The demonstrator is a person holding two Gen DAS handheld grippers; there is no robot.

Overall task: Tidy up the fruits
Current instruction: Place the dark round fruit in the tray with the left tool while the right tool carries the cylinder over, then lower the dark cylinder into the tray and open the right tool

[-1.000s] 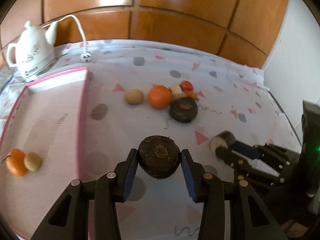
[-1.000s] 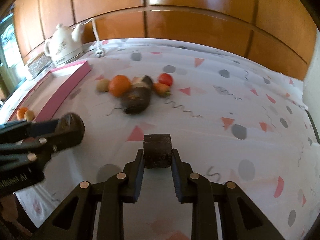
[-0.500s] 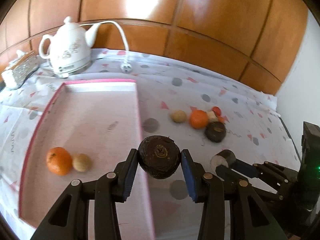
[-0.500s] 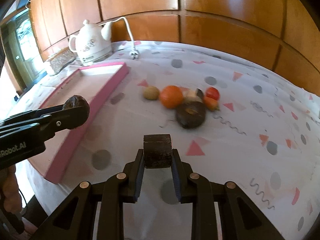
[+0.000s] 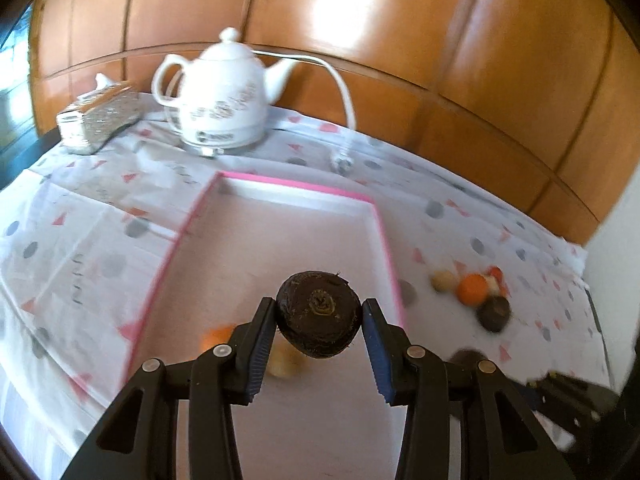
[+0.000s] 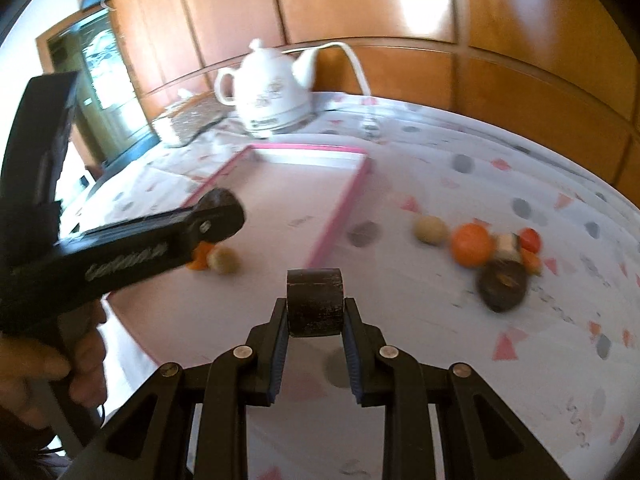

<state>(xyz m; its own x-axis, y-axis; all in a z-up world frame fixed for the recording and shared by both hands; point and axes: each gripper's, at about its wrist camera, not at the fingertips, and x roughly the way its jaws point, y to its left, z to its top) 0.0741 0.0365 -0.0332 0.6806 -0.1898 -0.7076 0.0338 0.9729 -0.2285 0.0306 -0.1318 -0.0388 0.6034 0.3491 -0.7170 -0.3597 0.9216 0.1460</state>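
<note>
Left wrist view: a dark round fruit [image 5: 319, 313], rough-skinned with a pale brown stem scar facing the camera, sits clamped between the two blue-padded fingers of the left gripper [image 5: 319, 330], held in the air above the near part of the pink-rimmed tray [image 5: 384, 236]. Beneath it, on the tray floor, lie a small orange [image 5: 216, 336] and a pale tan fruit [image 5: 284, 362], side by side and blurred. Right wrist view: the right gripper [image 6: 315, 320] is closed on a dark cut fruit piece [image 6: 315, 302], cylindrical with a flat top edge, carried over the patterned tablecloth [image 6: 500, 184] just off the tray's near right corner. Well to the right on the cloth is a loose cluster: a tan round fruit [image 6: 430, 230], an orange [image 6: 472, 244], a small red fruit [image 6: 530, 240], and a second dark round fruit [image 6: 503, 285] nearest the camera. Behind the tray stands a white kettle [image 5: 222, 100] with its white cord [image 5: 344, 92], and to its left a silvery tissue box [image 5: 98, 118]. Wooden wall panels [image 5: 400, 40] close the background.
</note>
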